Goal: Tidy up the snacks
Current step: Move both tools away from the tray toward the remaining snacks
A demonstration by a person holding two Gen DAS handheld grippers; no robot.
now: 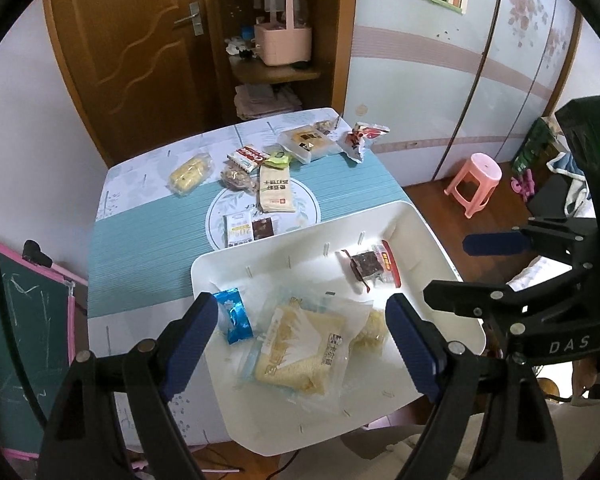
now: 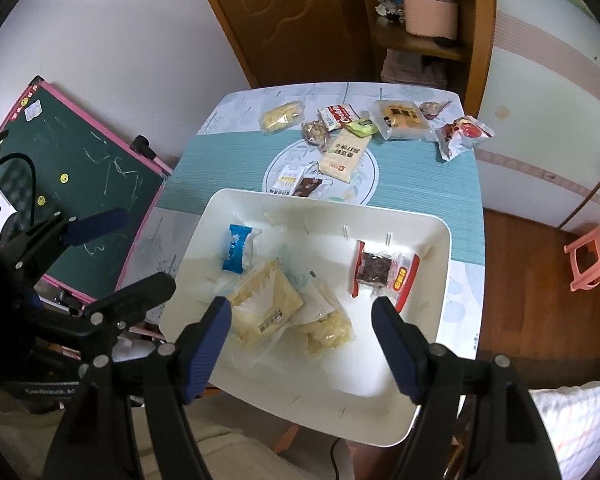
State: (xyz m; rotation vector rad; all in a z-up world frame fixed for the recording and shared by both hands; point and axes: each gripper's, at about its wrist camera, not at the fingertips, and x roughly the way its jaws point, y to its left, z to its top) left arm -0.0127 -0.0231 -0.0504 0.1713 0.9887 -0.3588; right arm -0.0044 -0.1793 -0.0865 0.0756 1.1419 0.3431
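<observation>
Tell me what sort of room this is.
Probably a bedroom or living room at home: a wooden door, a flower-patterned sliding wardrobe, a pink stool, a child's chalkboard.

The right tongs (image 1: 496, 276) carry the white letters "DAS" on their black body, seen in the left wrist view. On the counter (image 1: 140, 240), a small red-and-white snack packet (image 1: 247, 157) shows white script starting "Co"; the rest is too small to make out. The cream biscuit pack (image 1: 277, 194) and the bread bag (image 1: 300, 350) bear Chinese print, too blurred to read.
</observation>
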